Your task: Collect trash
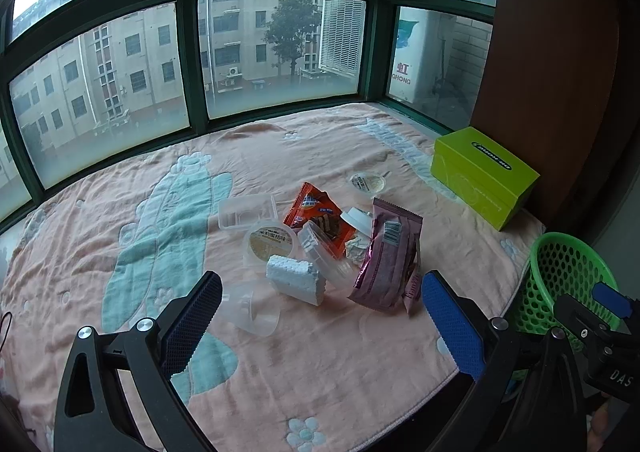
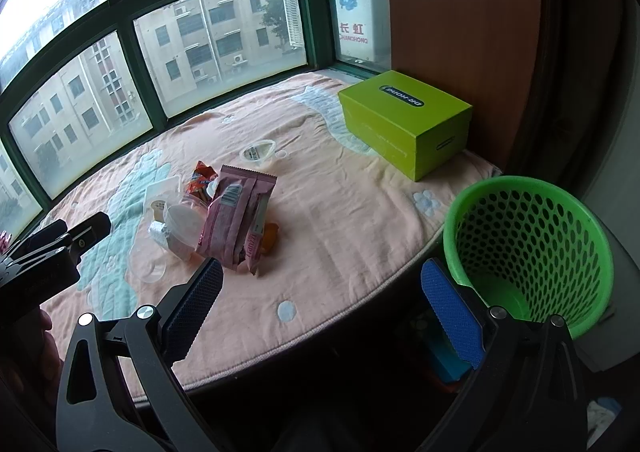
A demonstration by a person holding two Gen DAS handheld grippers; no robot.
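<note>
Up on the pink blanket (image 1: pixel 320 364) by the window, the trash lies in one loose heap — near the middle of the bed in the left wrist view. A white foam block (image 1: pixel 296 279) sits at the near edge of the pile, with a clear plastic cup (image 1: pixel 252 310) lying on its side just left of it. Behind the foam stand a lidded pudding cup (image 1: pixel 270 243) and a clear tray (image 1: pixel 248 210), and an orange snack wrapper (image 1: pixel 316 211) lies to their right. A pink wrapper (image 1: pixel 386 262) leans up at the right side of the heap. Farther off, a small sealed cup (image 1: pixel 367 183) rests apart from the rest.

The left gripper (image 1: pixel 320 326) hovers above the near part of the blanket, its jaws spread wide and holding nothing, the foam block and clear cup lying between and beyond its fingers. The right gripper (image 2: pixel 322 314) hangs over the blanket's near edge, jaws likewise spread and empty.

A green mesh basket (image 2: pixel 532 248) stands at the right, just off the bed's edge and close beside the right gripper's right finger. A lime-green box (image 2: pixel 404 123) sits on the far right of the blanket, against a brown wooden panel (image 2: pixel 460 11).
</note>
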